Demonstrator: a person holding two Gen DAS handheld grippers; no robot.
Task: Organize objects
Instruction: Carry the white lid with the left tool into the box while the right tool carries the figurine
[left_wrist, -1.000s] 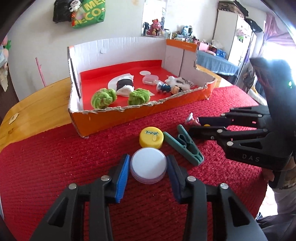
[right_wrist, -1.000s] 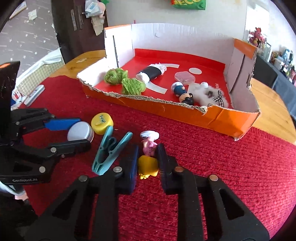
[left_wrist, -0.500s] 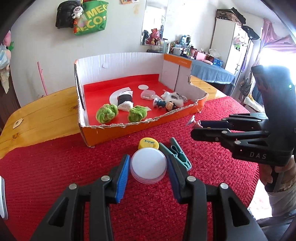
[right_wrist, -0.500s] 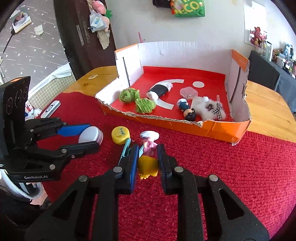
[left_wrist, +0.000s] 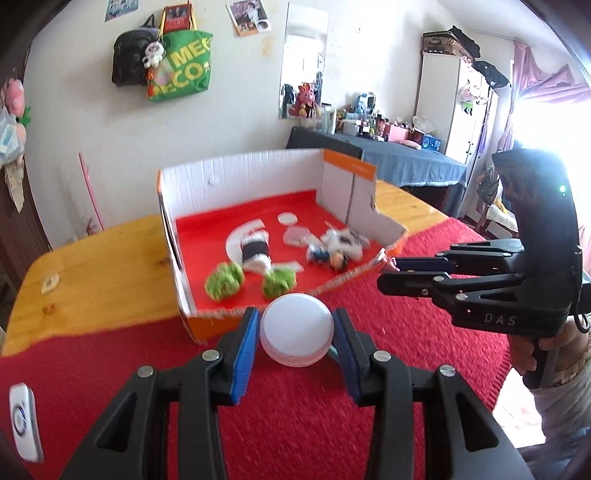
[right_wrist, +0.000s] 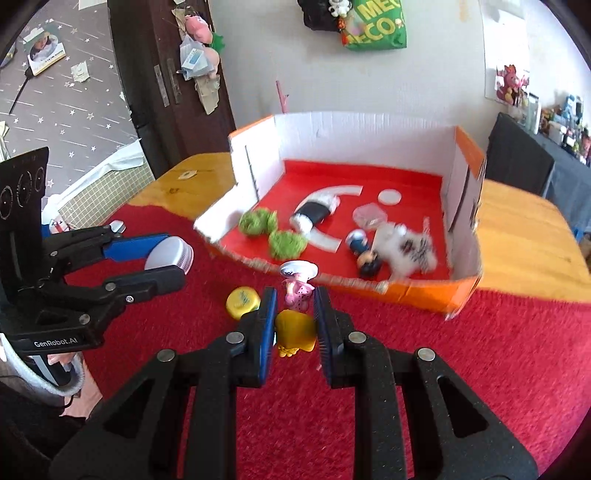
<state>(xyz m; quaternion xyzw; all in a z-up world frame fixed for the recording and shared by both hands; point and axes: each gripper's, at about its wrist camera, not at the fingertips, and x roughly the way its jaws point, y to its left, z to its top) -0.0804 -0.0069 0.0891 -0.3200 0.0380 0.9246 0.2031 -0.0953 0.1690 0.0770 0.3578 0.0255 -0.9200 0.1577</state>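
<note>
Left gripper clamps a round white plastic lid; right gripper pinches a small pink-and-yellow toy figure. Both are held above the red cloth, the open cardboard box with a red floor straight ahead.

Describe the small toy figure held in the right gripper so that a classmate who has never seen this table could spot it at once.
Start at the orange cardboard box on the red cloth. Just in front of its near wall, the right gripper is shut on a small figure. It alone has a white cap, pink spotted top and yellow base; the yellow lid beside it is flat and round.
</note>
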